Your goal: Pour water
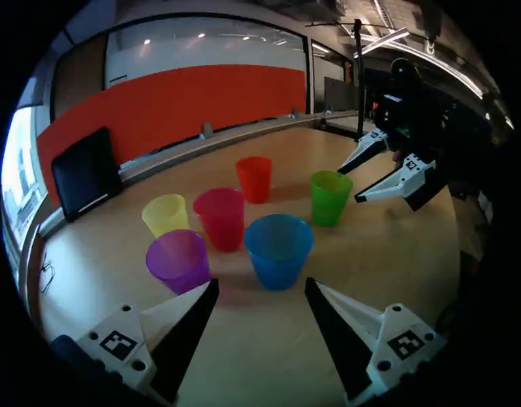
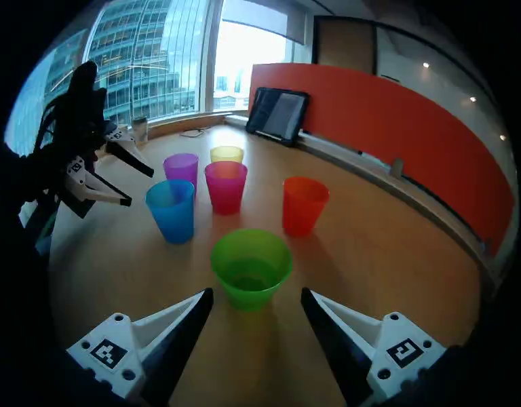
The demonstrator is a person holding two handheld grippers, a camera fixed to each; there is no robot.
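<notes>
Several plastic cups stand upright on a wooden table (image 1: 274, 353). My left gripper (image 1: 260, 282) is open just short of the blue cup (image 1: 279, 249), with the purple cup (image 1: 178, 260) to its left. Behind stand the yellow (image 1: 165, 214), pink (image 1: 220, 217) and red (image 1: 254, 178) cups. My right gripper (image 2: 256, 292) is open, facing the green cup (image 2: 251, 266), which sits close before its fingertips. In the left gripper view the right gripper (image 1: 349, 184) hangs beside the green cup (image 1: 330, 197). In the right gripper view the left gripper (image 2: 141, 188) is next to the blue cup (image 2: 171, 210).
A dark tablet (image 1: 86, 173) (image 2: 279, 114) leans at the table's far edge below an orange wall panel (image 1: 193, 102). Tall windows (image 2: 159, 61) line one side. Bare tabletop (image 2: 396, 244) lies around the cup cluster.
</notes>
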